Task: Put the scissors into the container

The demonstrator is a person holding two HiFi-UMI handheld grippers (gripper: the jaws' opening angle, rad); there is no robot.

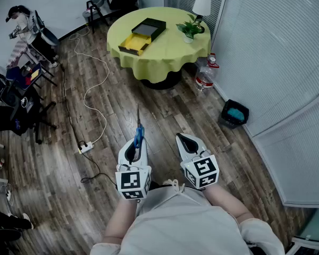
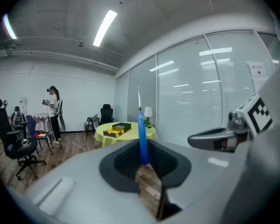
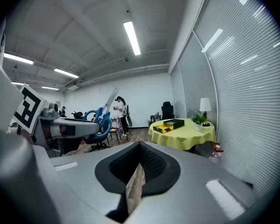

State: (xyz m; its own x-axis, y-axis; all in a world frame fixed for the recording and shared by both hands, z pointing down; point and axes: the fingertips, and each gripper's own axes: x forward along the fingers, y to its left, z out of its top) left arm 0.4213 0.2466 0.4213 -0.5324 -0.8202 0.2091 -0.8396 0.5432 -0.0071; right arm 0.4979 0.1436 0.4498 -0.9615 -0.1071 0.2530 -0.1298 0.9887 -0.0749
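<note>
A pair of scissors [image 1: 139, 130] with blue handles stands between the pads of my left gripper [image 1: 135, 144], which is shut on it. The blades point forward and away from me. In the left gripper view the blue handle [image 2: 142, 141] rises from the jaws of the left gripper [image 2: 144, 166]. My right gripper [image 1: 183, 139] is held beside it, shut and with nothing in it; the right gripper [image 3: 139, 166] shows the same in its own view. The container [image 1: 142, 35], a black and yellow box, lies far ahead on the round table [image 1: 165, 52].
The table also carries a potted plant [image 1: 190, 30] and a white lamp [image 1: 201, 5]. Water bottles [image 1: 206, 73] and a dark bin [image 1: 234, 113] stand to its right. A white cable with a power strip [image 1: 85, 147] lies on the wooden floor. Chairs [image 1: 21, 105] crowd the left.
</note>
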